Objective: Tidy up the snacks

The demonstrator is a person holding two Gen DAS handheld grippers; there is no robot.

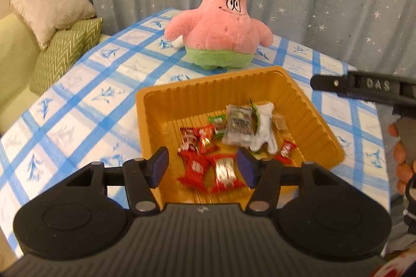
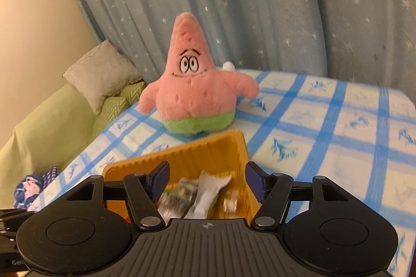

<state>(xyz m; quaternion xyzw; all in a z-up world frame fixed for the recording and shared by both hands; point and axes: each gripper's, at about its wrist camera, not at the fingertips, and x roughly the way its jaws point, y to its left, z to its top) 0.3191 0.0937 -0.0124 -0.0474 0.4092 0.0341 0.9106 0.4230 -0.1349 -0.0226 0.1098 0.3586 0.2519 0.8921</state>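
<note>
Snack packets (image 1: 228,136) all inside yellow tray (image 1: 166,105) below left gripper (image 1: 202,165); right gripper (image 2: 206,179) likewise above. Both jaws apart, empty. No loose snacks visible; task looks near done.

Right gripper (image 2: 206,179) hangs open-jawed over an orange tray (image 2: 235,147) of snacks on a blue-checked tablecloth (image 2: 325,136).

Between the spread blue pads (image 2: 161,179), which press on nothing, blurred packets lie in the tray: a white wrapper (image 2: 209,189) tilted across a clear packet with dark print (image 2: 178,196), and a small pale packet (image 2: 230,203) to their right. Just beyond the tray's far rim a pink starfish plush toy (image 2: 191,92) in green shorts stands upright, facing the camera. Behind it hangs a grey-blue curtain (image 2: 260,4) strewn with white stars. At left, a pale cushion (image 2: 101,71) and a green patterned cushion (image 2: 114,105) rest on a green-covered sofa (image 2: 44,126).
</note>
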